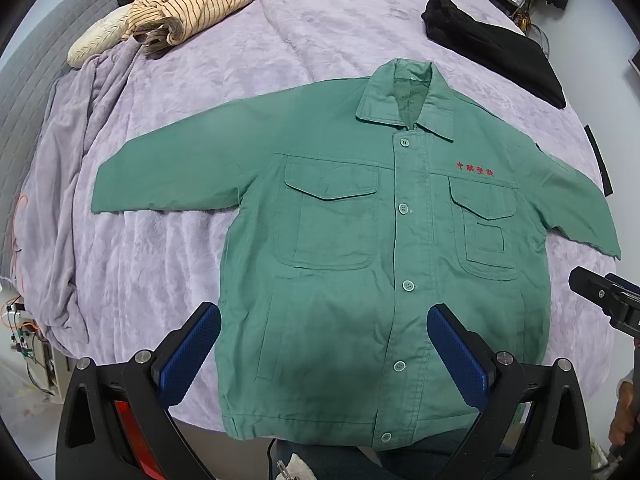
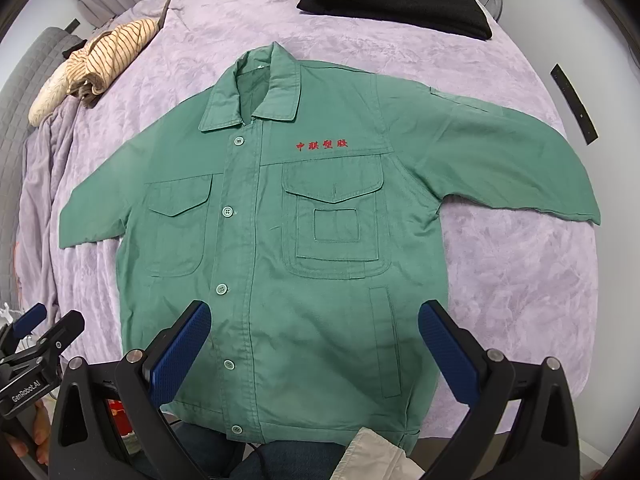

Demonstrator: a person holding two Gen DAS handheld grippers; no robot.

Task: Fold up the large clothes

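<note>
A green work jacket [image 1: 352,248] lies flat and buttoned on the lilac bed cover [image 1: 172,248], collar away from me, both sleeves spread out sideways. It has red embroidered characters on the chest and two flap pockets. It also shows in the right wrist view [image 2: 312,248]. My left gripper [image 1: 324,320] is open and empty, held above the jacket's lower hem. My right gripper [image 2: 314,318] is open and empty, also above the lower hem. Each gripper shows at the edge of the other's view.
A striped beige garment [image 1: 188,8] lies bunched at the far left of the bed. A folded black garment [image 1: 492,48] lies at the far right. A grey padded headboard [image 1: 36,92] runs along the left. The bed's near edge is just below the hem.
</note>
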